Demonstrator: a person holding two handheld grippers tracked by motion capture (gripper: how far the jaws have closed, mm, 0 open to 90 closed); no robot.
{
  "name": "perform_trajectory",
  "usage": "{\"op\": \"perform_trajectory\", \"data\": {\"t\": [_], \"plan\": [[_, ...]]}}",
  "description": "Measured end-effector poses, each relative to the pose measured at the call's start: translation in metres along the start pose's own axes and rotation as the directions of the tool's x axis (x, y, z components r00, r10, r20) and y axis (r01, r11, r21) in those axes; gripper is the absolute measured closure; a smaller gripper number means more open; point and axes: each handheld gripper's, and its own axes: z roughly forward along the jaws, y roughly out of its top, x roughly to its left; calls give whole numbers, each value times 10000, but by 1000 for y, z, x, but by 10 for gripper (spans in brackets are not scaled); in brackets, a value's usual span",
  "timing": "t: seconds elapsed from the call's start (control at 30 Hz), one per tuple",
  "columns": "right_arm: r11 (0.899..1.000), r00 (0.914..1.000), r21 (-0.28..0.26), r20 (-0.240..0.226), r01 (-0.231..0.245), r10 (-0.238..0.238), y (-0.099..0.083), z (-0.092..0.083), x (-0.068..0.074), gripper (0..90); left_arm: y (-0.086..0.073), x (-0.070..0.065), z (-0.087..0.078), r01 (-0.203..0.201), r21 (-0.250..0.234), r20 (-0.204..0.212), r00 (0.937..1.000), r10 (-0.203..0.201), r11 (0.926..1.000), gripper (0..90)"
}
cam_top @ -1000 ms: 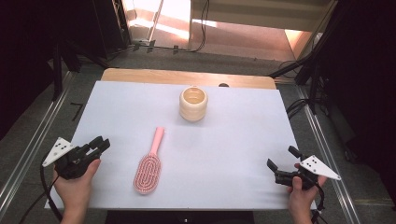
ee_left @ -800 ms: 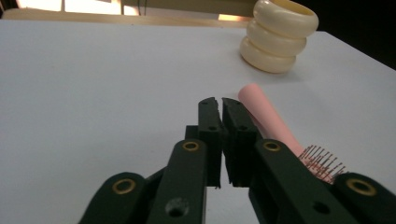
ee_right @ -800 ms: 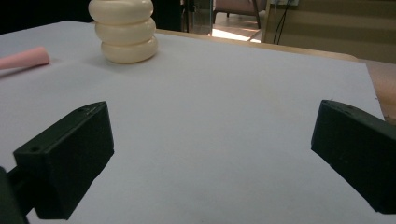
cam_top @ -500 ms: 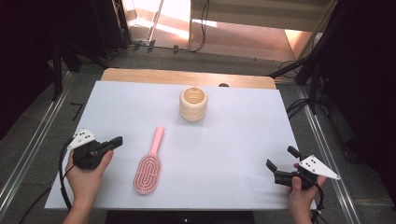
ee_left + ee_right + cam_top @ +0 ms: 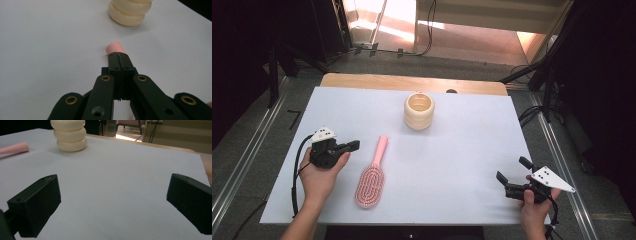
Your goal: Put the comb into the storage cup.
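White sheet covers the worktop (image 5: 472, 165), with wood at its far edge and dark floor around. My left claw (image 5: 353, 145) has just been closing and now sits with its jaws pressed together, nothing between them; in the left gripper view the tips (image 5: 119, 58) point straight at the pink end of the brush handle (image 5: 114, 48), just short of it. In the high view the brush (image 5: 373, 172) lies flat near the middle-left of the sheet, handle toward the far side, bristle head toward me, with the claw just beside the handle on its left. Beyond it stands the cream ribbed cup (image 5: 419, 111), upright and well apart from the brush. My right claw (image 5: 512, 175) rests near the right front corner with jaws wide apart, holding nothing.

I judge this as the approach to the brush, not yet a grasp. Next I would need to spread the left jaws, bring them around the handle, and close on it.
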Motion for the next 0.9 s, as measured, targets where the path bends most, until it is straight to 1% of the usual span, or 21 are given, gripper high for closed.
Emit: {"op": "perform_trajectory", "data": {"t": [0.07,0.13,0.17,0.2,0.23,0.3,0.37,0.4,0.5,0.57,0.6,0.67,0.8,0.9], "plan": [[10000,10000,-5,-14,15,-15,0,0,0,0,3,-1,7,-95,275,-34,9999,96,9996,900],[10000,10000,3,-12,-1,1,0,0,0,0,5,-2,14,-22,439,38,10000,20,9990,900],[10000,10000,-10,-9,19,-19,0,0,0,0,6,-2,17,-126,569,-32,9999,128,9983,900],[10000,10000,-8,-7,18,-18,0,0,0,0,7,-2,21,-131,710,-49,9999,135,9974,900],[10000,10000,11,-6,11,-11,0,0,0,0,8,-3,25,-45,800,-28,10000,47,9968,900],[10000,10000,16,3,7,-7,0,0,0,0,9,-4,30,-35,993,-145,9999,50,9951,900],[10000,10000,22,15,0,0,0,0,0,0,11,-4,35,-7,1103,-426,9991,55,9939,900],[10000,10000,17,14,-10,10,0,0,0,0,12,-4,37,66,1166,-501,9987,-8,9932,900],[10000,10000,38,-28,57,-56,0,0,0,0,13,-4,44,216,1369,-553,9984,-142,9904,900],[10000,10000,33,-30,52,-52,0,1,0,0,15,-3,49,225,1517,-491,9987,-152,9882,900],[10000,10000,33,-30,52,-52,0,1,0,0,15,-3,51,226,1613,-531,9985,-142,9866,900],[10000,10000,28,-38,52,-52,0,0,0,0,16,-3,57,300,1731,-506,9985,-215,9844,900],[10000,10000,12,-48,55,-55,0,0,0,0,16,-4,67,234,2124,-436,9989,-145,9769,900],[10000,10000,18,-54,44,-44,0,0,0,0,17,-6,72,303,2203,-446,9988,-210,9750,900]]}}
